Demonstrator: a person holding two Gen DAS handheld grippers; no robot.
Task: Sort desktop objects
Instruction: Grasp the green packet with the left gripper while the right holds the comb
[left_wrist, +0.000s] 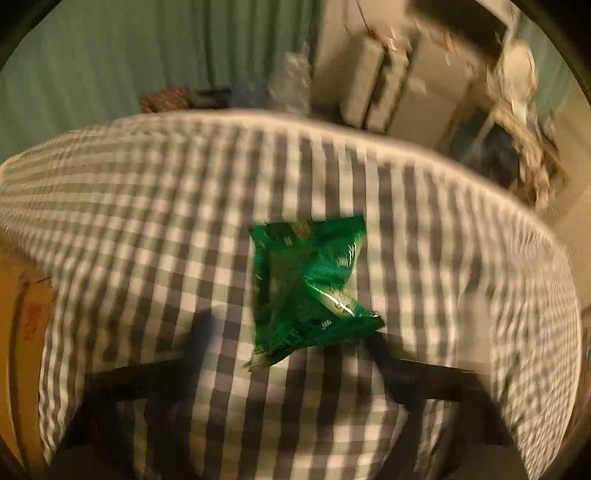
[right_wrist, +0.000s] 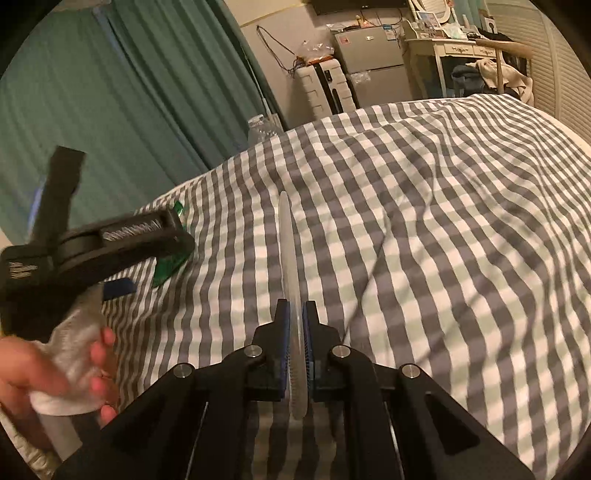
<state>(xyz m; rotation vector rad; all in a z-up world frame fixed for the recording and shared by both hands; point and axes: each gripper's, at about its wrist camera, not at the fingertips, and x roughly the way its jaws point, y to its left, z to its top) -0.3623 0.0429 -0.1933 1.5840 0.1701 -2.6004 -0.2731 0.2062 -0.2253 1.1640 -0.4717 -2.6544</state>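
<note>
1. Left wrist view, blurred: one green snack packet (left_wrist: 310, 284) hangs over the checked bed cover (left_wrist: 147, 221), its lower corner pinched at about 5 o'clock by the left claw (left_wrist: 291, 347), whose fingers are partly closed on it.
2. Right claw (right_wrist: 295, 325) is nearly closed on one thin clear ruler (right_wrist: 291, 266), pointing to 12 o'clock.
3. Packet looks light, crinkly and slippery; better grip on its sealed edge. Ruler looks stiff and thin; grip at the middle.
</note>
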